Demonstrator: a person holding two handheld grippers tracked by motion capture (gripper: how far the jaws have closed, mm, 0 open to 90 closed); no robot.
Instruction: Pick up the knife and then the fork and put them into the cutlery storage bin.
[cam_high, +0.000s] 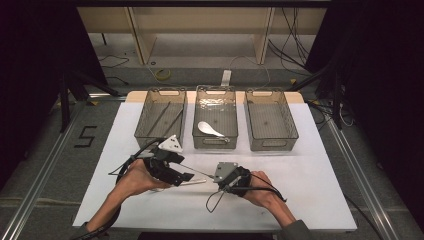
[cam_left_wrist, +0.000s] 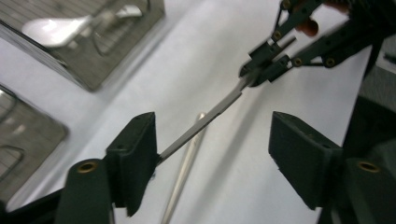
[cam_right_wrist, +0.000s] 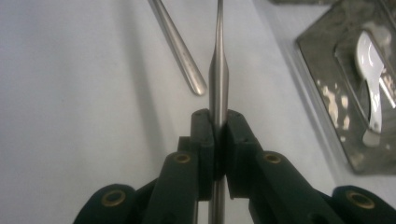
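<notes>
Slim steel chopstick (cam_right_wrist: 218, 84) raised off table; second chopstick (cam_right_wrist: 180, 51) lying flat.

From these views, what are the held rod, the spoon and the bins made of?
Rod in the right tongs: looks like brushed steel, with a grey sheen and soft highlights. Spoon: glossy white, probably ceramic, possibly plastic. Bins: smoky translucent plastic by the look, since the contents show through the walls.

Lab recording bench, white tabletop (cam_high: 310, 200) on aluminium frame rails (cam_high: 35, 185), black curtains (cam_high: 30, 60) either side, loose cables (cam_high: 290, 35) on floor, taped number marker (cam_high: 86, 136)
</notes>
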